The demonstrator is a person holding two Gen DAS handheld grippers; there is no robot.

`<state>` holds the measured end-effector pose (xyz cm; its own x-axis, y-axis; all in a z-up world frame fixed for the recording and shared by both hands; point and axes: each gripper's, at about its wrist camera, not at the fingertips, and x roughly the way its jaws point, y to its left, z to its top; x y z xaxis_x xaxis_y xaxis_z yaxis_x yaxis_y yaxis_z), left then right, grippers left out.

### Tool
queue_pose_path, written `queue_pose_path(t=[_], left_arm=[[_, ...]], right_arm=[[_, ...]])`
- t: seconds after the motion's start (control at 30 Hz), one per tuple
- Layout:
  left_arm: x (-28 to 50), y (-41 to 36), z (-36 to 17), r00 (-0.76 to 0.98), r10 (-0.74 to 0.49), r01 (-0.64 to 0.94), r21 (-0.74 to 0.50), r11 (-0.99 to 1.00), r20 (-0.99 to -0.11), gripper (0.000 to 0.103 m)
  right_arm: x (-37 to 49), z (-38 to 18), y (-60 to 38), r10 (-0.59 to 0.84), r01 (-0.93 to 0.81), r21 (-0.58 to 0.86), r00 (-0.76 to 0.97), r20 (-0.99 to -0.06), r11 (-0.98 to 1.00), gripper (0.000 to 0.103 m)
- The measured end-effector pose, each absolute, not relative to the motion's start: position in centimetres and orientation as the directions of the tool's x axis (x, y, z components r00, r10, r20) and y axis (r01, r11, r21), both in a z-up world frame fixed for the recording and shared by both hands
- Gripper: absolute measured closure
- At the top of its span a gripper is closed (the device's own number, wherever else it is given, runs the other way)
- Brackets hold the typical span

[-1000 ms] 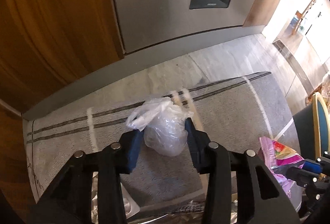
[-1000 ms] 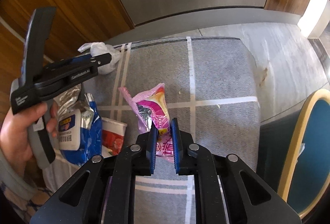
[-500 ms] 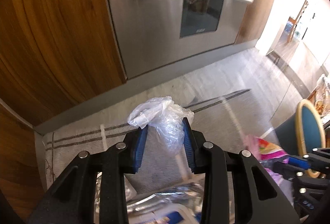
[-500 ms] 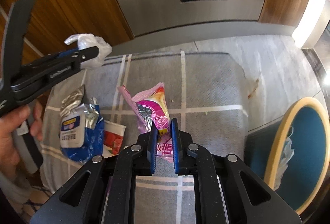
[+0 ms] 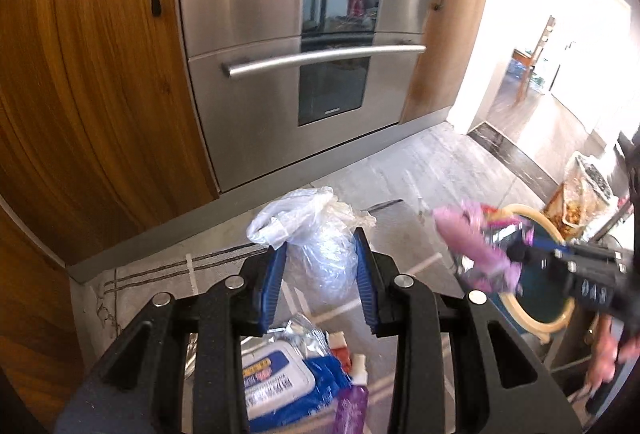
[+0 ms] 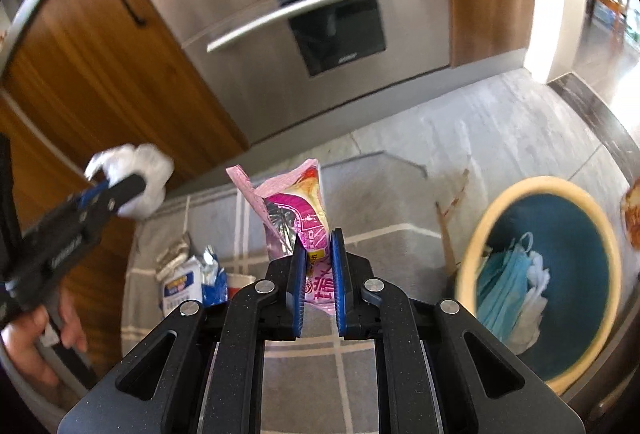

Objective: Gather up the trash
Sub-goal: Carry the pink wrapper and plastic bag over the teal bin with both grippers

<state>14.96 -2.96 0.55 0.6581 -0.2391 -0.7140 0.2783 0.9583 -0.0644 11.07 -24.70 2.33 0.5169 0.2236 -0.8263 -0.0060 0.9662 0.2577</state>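
Steel oven (image 5: 304, 70) at far centre, wooden cabinets (image 5: 92, 82) to its left, grey striped rug (image 6: 384, 202) on near floor

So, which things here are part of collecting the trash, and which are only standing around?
Part of the job:
- clear plastic bag, gripped by left gripper
- pink snack wrapper, gripped by right gripper
- blue wipes pack on the rug
- teal bin, face masks inside

Just around:
- steel oven
- wooden cabinet
- grey rug
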Motion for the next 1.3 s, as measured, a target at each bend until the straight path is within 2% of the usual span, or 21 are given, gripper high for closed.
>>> queue_pose_path(t=[0.17,0.63,0.73,0.87,1.13,1.3], left_arm=[[12.2,-3.3,2.4,0.668,-0.27,0.332,-0.047,0.942,-0.693,0.07],[8.6,-9.8,4.1,0.607,-0.463,0.509,-0.131,0.851,-0.646,0.07],[8.9,-12.3,3.5,0.555,-0.514,0.548,-0.178,0.818,-0.654,0.07],[8.3,-15.8,2.5,0.522,-0.533,0.602,-0.155,0.783,-0.665,0.07],[7.5,-20.6,0.5,0.443,-0.583,0.665,-0.187,0.723,-0.681,0.07],[6.7,-24.3,-1.7,0.424,-0.565,0.702,-0.137,0.698,-0.708,0.07]], right_arm=[[8.7,4.5,-27.7,0.232,0.053,0.316,0.563,-0.793,0.947,0.09],[2.9,6.7,-36.5,0.08,0.22,0.281,0.639,-0.765,0.934,0.09],[2.8,6.1,-38.2,0.033,0.282,0.265,0.624,-0.781,0.922,0.09],[3.3,4.7,-40.6,-0.048,0.37,0.206,0.573,-0.818,0.906,0.09],[4.2,2.5,-44.0,-0.103,0.436,0.153,0.509,-0.855,0.887,0.09],[5.0,0.8,-46.2,-0.104,0.493,0.158,0.462,-0.881,0.856,0.09]])
